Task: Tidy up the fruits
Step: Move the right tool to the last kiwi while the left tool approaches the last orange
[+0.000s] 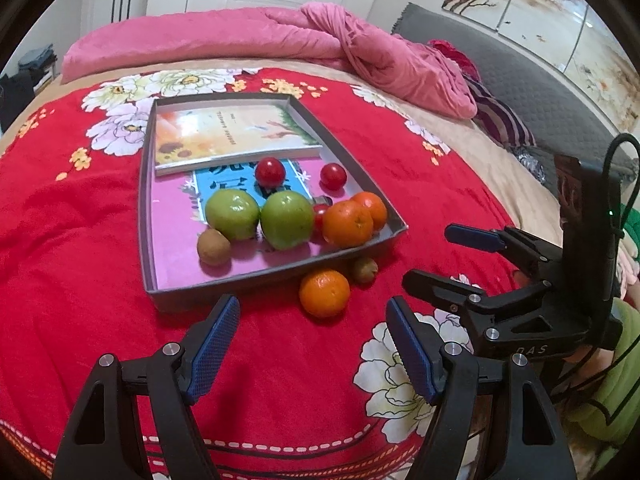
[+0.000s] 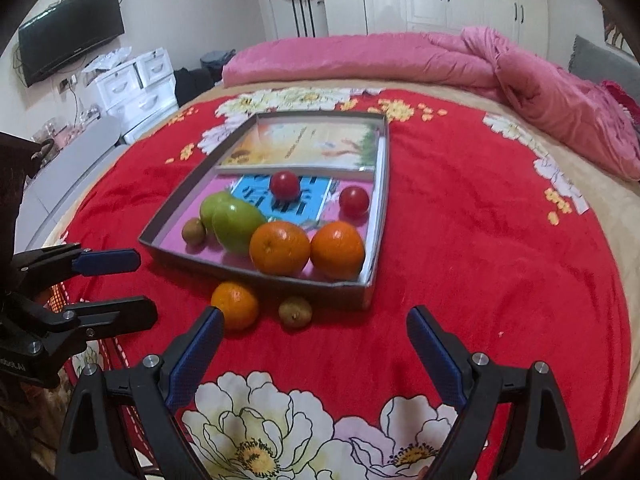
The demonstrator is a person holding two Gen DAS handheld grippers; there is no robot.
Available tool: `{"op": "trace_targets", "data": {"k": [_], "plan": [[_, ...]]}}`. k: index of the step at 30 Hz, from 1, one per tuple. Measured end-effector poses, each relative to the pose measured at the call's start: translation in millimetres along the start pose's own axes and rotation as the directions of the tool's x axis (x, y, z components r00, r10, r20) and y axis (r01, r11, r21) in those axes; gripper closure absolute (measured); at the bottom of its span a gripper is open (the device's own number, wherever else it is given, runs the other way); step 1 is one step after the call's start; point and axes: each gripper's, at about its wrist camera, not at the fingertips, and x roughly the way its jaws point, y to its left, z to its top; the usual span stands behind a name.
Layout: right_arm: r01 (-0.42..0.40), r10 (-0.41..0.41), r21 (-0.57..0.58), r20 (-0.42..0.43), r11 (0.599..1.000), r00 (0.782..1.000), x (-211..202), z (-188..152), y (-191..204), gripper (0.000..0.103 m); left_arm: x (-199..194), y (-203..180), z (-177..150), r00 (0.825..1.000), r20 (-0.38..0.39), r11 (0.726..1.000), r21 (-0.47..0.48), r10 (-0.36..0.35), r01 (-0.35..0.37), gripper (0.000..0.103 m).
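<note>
While most of the fruit already sits in the shallow grey cardboard tray (image 1: 149, 216) on the red floral blanket (image 1: 72, 220), one orange (image 1: 324, 293) and one small brown fruit (image 1: 365, 270), perhaps a kiwi, lie outside it, just beside its near wall; these look like the pieces left to gather. Inside, two green apples (image 1: 260, 218) rest side by side, two oranges (image 1: 354, 218) crowd the near right corner, a second brown fruit (image 1: 213, 246) sits by the left apple, and two red tomatoes (image 1: 300, 174) lie further back. Probably the blanket's softness tilts the tray, so round fruit settles toward the near wall.

Both grippers hover above the blanket with nothing between their fingers: the left gripper (image 1: 312, 344) is spread wide, facing the stray orange, and the right gripper (image 2: 314, 350) is equally wide, its opening toward the stray brown fruit.

A third small red fruit (image 1: 320, 216) is mostly hidden between an apple and an orange. Books (image 1: 224, 136) line the tray floor, their titles too blurred to read. A dark object behind that red fruit cannot be identified.
</note>
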Motion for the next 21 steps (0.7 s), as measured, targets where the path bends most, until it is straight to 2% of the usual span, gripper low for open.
{"op": "trace_targets", "data": {"k": [3,9,11,16,21], "plan": [[-0.013,0.013,0.009,-0.031,1.0,0.999,7.3,-2.4,-3.0,0.015,5.7,-0.5,-2.1,1.0,-0.017,1.0,0.008,0.001,-0.001,0.026],[-0.047,0.048,0.017,-0.083,0.999,0.995,23.8,-3.4,-5.2,0.039,18.4,-0.9,-5.7,0.999,-0.047,1.0,0.016,-0.004,0.005,0.026],[-0.056,0.056,0.009,-0.097,0.998,0.994,29.6,-3.0,-3.3,0.048,23.3,-1.0,-5.2,0.998,-0.055,1.0,0.021,-0.004,0.005,0.029],[-0.084,0.081,-0.013,-0.124,0.996,0.989,41.9,-2.0,4.2,0.062,35.9,-1.9,-6.4,0.996,-0.086,1.0,0.03,-0.004,0.007,0.042],[-0.081,0.075,-0.042,-0.138,0.996,0.988,53.1,0.4,10.5,0.077,45.3,-3.8,-4.2,0.995,-0.098,0.999,0.041,-0.012,0.016,0.046]]}}
